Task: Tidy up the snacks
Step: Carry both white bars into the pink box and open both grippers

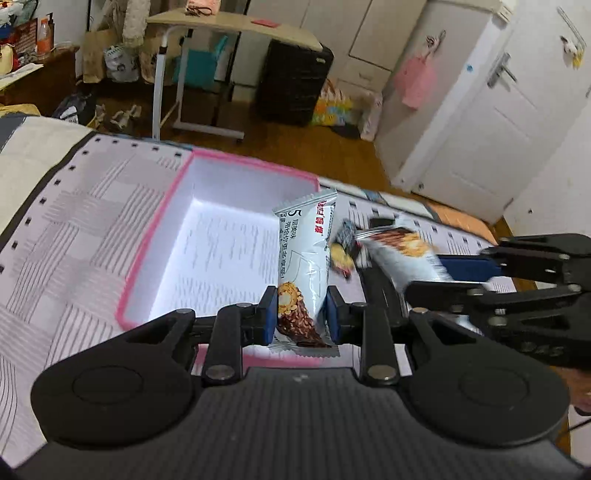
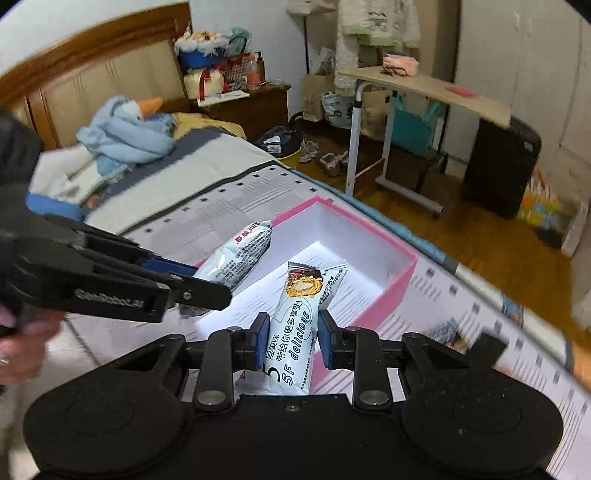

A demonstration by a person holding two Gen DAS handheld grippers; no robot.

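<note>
A pink-rimmed white box (image 1: 155, 243) lies open on the bed; it also shows in the right wrist view (image 2: 391, 291). My left gripper (image 1: 302, 317) is shut on a white snack bar packet (image 1: 304, 258), held upright over the box's near right corner. My right gripper (image 2: 291, 341) is shut on a second white snack bar packet (image 2: 299, 332), held over the box's near edge. In the left wrist view the right gripper (image 1: 439, 273) comes in from the right with its packet (image 1: 402, 251). In the right wrist view the left gripper (image 2: 199, 280) comes in from the left with its packet (image 2: 240, 254).
More small snacks (image 1: 343, 251) lie on the patterned bedspread (image 1: 74, 236) right of the box. A plush duck (image 2: 122, 136) lies near the headboard. A rolling side table (image 1: 229, 26), a black case (image 1: 291, 81) and shoes stand on the wooden floor beyond the bed.
</note>
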